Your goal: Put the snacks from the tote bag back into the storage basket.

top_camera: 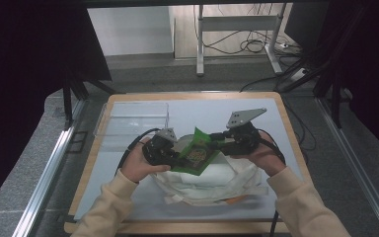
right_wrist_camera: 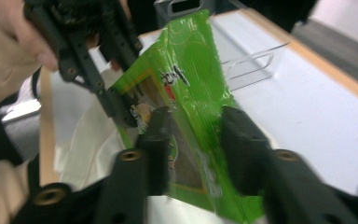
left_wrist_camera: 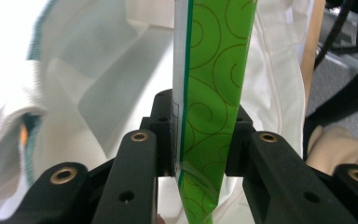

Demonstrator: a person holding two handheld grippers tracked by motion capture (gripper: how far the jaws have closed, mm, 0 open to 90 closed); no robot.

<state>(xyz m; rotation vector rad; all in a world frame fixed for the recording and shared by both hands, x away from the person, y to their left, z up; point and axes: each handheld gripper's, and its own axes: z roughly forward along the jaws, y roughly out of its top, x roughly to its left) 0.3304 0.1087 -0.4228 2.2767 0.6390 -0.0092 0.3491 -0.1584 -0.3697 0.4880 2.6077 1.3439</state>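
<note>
Left tool (left_wrist_camera: 200, 154) is pinching the green snack packet (top_camera: 197, 150) by its edge above the white cloth bag (top_camera: 212, 185) at the desk's (top_camera: 286, 148) near side, probably for bagging, while the right tool's (right_wrist_camera: 196, 140) spread jaws are flanking the packet without pressing

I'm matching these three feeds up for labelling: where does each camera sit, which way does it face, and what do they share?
High view: above the person's side, facing forward and down on the table; both forearms, left gripper and right gripper show.
Left gripper view: rides the left gripper, looking along its jaws clamped on the green packet; white bag behind.
Right gripper view: rides the right gripper, jaws around the packet; the left hand shows.
All three share the green packet.
</note>
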